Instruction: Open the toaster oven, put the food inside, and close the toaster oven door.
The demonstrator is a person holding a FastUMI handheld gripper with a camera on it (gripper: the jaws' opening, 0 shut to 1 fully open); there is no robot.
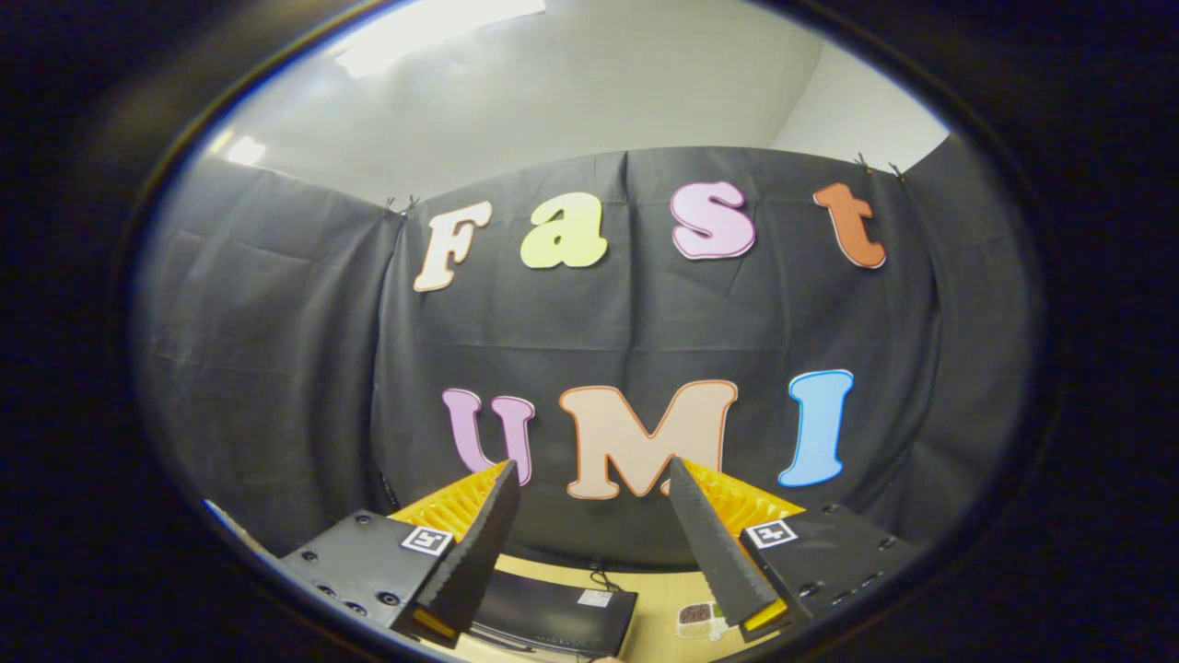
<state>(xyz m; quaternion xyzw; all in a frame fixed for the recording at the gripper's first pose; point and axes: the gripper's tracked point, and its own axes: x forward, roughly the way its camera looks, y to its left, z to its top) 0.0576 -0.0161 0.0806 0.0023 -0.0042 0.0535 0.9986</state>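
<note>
I'm up high here, my gripper [589,474] tipped toward the booth's black wall [276,368], fingers spread wide apart and holding nothing. The left finger [479,543] and the right finger [714,543] are dark and ribbed with yellow behind them, and each carries a small square marker on its black mount. Down low between my fingers sits the table [659,599], a pale wood top. On it, just inside my left finger, the oven [562,612] shows as a dark flat-topped box with a small white label and a cord running off behind it. Beside it, close to my right finger, sits the food [697,619], a small pale tray with something dark in it, well below my fingertips.
</note>
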